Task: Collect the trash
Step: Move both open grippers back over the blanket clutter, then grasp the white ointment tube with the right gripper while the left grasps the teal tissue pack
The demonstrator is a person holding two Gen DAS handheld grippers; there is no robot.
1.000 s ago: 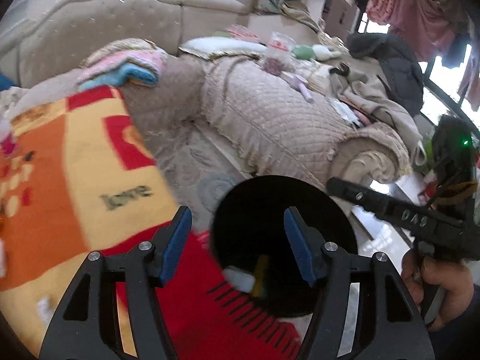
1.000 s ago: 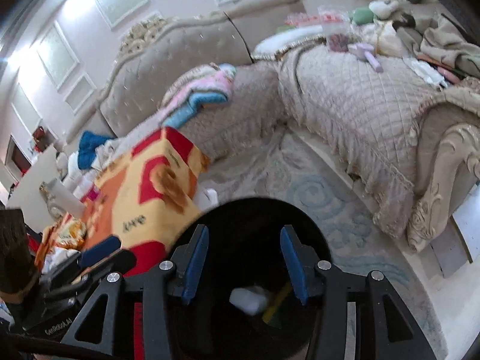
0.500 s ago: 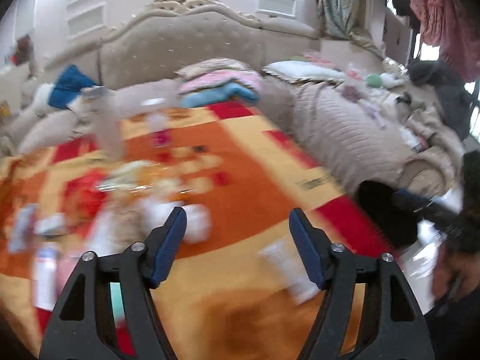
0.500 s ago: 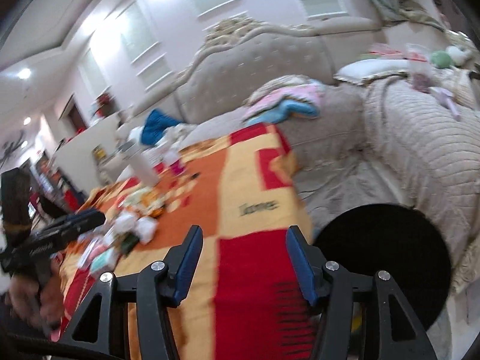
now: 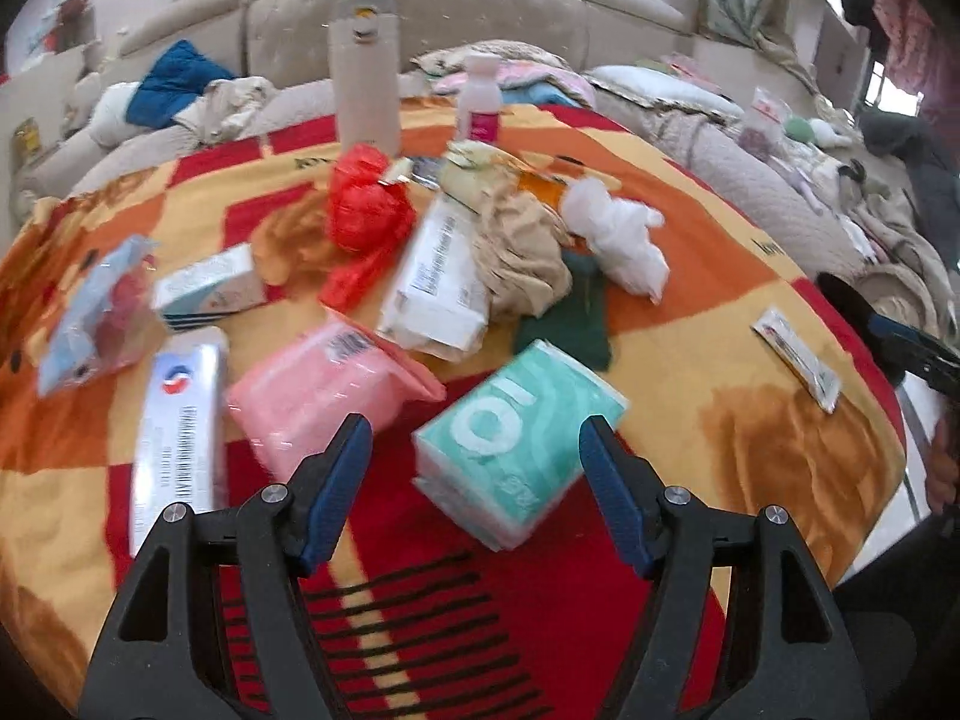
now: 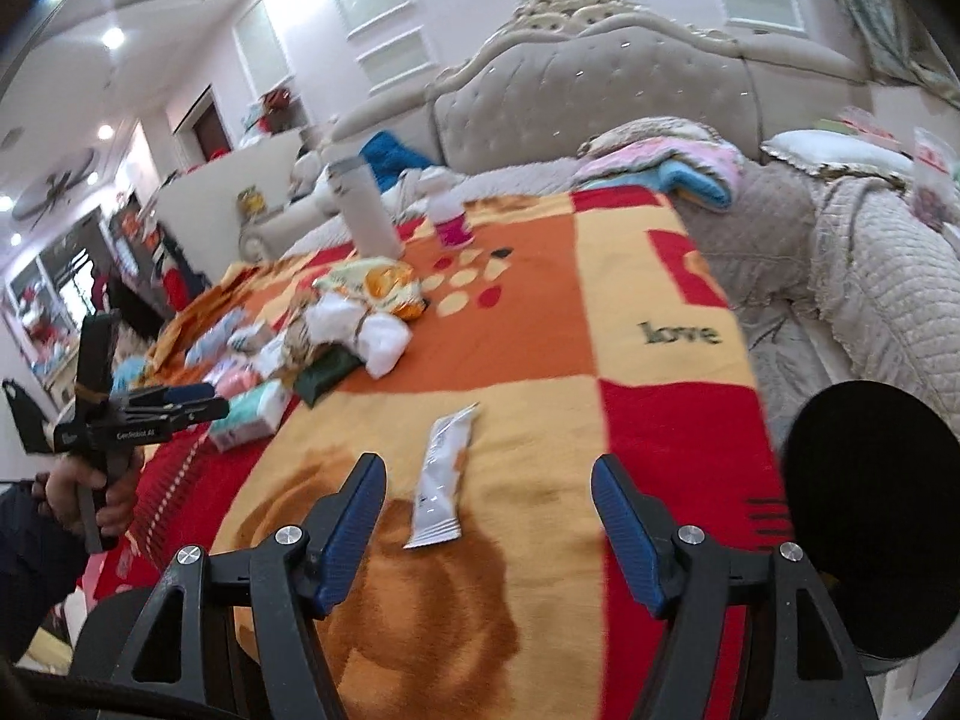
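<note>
My right gripper (image 6: pixel 487 504) has its fingers wide over a flattened white tube (image 6: pixel 443 480) lying alone low in the frame's centre, bare blanket (image 6: pixel 540 360) all round it. My left gripper (image 5: pixel 474 468), fingers also wide and empty, hovers by a mint tissue pack (image 5: pixel 516 438) at the near edge of the clutter. The black bin (image 6: pixel 870 516) sits at the lower right past the tabletop's edge, a beige sofa (image 6: pixel 600 90) behind.

Orange, red and yellow blanket (image 5: pixel 750 420), landmark. Tall white tumbler (image 5: pixel 365 72) upright at its far edge; pink-labelled bottle (image 5: pixel 480 99) just right of it. Beige tufted sofa (image 6: pixel 600 102) behind; folded pink-and-blue towels (image 6: pixel 678 165) on the sofa seat beyond the blanket's far right corner.
</note>
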